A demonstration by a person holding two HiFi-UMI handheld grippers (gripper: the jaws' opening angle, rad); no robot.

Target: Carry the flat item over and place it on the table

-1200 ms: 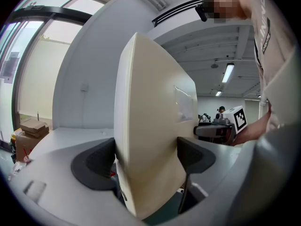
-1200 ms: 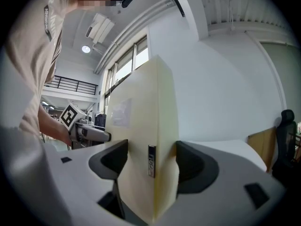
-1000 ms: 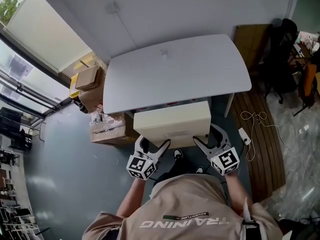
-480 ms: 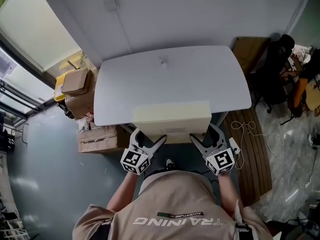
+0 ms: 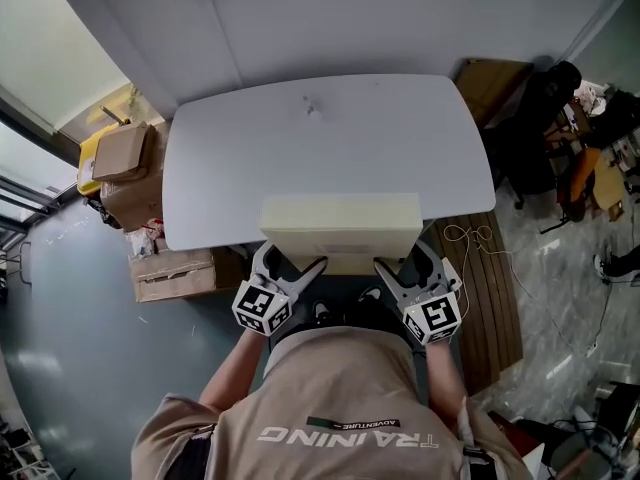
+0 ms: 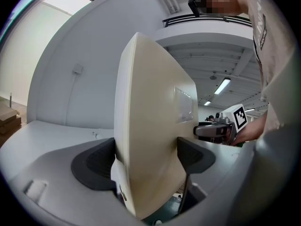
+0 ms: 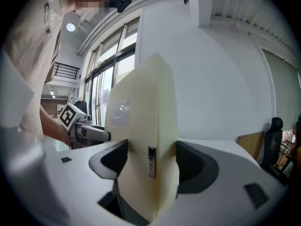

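My left tongs [image 6: 146, 157] are clamped on the flat cream-coloured rectangular panel [image 6: 150, 117], one jaw on each broad face near a near corner. My right tongs [image 7: 146, 161] grip the same panel at the other near corner, equally snug. From the head view the panel sits level between them. Its far part is over the near side of the white rounded counter [image 5: 320, 148] and its near edge overhangs the rim towards me. I cannot tell whether its underside touches the surface yet.

To set it down well, I judge that both tongs should drop together so the panel stays flat and does not twist. Each pair has a lower jaw under the panel, so I would keep those just outside the counter's rim. I would let the far edge land first, then push the panel forward. I would open both sides together only once its weight rests on the surface. The small object [image 5: 311, 106] near the far edge is well clear.
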